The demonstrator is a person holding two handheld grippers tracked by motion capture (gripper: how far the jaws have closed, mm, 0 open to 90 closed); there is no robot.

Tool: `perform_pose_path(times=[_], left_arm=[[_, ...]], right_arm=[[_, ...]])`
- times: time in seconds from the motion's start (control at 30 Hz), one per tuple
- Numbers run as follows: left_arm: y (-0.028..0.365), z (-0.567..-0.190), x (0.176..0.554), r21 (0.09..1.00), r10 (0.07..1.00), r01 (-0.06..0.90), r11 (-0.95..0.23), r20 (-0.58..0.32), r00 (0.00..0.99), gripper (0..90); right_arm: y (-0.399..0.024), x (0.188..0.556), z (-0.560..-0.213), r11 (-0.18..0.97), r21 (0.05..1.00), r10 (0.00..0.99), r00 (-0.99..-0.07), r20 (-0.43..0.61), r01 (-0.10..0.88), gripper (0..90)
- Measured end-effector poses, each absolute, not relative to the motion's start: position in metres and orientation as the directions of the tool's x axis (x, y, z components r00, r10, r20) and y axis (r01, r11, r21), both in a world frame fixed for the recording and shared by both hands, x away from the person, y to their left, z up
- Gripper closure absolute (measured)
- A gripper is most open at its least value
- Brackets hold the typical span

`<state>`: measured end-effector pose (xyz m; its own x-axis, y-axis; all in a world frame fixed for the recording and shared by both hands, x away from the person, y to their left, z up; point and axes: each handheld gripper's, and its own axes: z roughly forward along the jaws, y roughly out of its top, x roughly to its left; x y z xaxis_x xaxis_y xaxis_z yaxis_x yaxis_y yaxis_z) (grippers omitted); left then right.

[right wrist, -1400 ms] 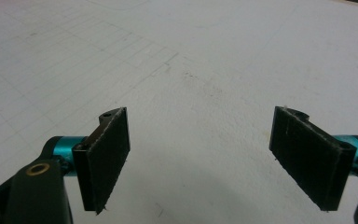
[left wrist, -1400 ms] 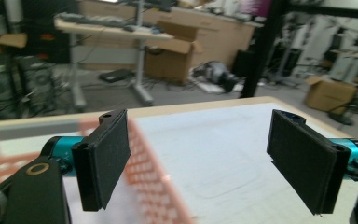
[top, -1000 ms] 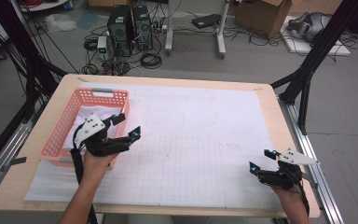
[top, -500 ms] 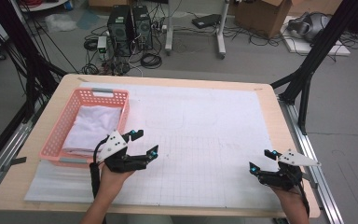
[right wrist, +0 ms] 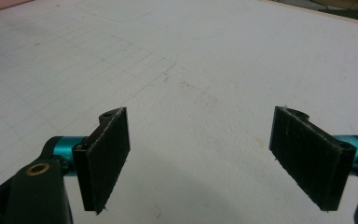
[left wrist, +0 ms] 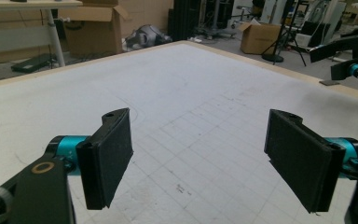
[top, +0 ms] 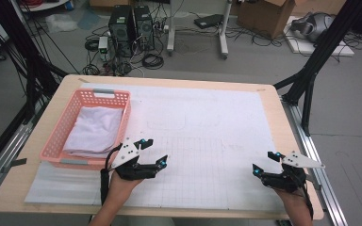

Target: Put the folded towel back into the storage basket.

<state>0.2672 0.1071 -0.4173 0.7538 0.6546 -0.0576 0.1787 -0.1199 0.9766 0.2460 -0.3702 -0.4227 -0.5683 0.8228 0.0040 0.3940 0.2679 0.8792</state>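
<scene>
A pink plastic basket [top: 61,128] stands on the left part of the table with a folded white cloth [top: 95,130] inside it. My left gripper [top: 154,151] sits just right of the basket's near corner, low over the white gridded mat [top: 207,136], jaws wide apart and empty; its own view has the gripper [left wrist: 199,161] above bare mat. My right gripper [top: 263,163] rests near the table's front right corner, also open and empty, and its own view shows that gripper [right wrist: 200,158] over the mat. The right gripper [left wrist: 349,56] also appears far off in the left gripper view.
The wooden table edge [top: 287,122] runs close along the mat's right side. Beyond the table are computer towers [top: 131,26], cables, a cardboard box [top: 264,14] and black frame legs [top: 311,70].
My left gripper has come out from over the basket, moving right and toward the near edge, and now sits over the mat. The right gripper has stayed put.
</scene>
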Motion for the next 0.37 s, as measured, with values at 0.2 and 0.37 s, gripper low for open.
perform_pose_path(times=[0.2,0.37], left_arm=[[0.1095,-0.4206,0.2693,0.974,0.664,0.192,-0.121,-0.064,0.745,23.5],[0.1105,-0.4227,0.2698,0.973,0.667,0.198,-0.122,-0.067,0.742,23.5]], right_arm=[[-0.3689,0.2466,-0.4238,0.272,0.876,0.822,-0.57,0.004,0.398,19.3],[-0.369,0.2468,-0.4238,0.272,0.876,0.822,-0.57,0.005,0.399,19.2]])
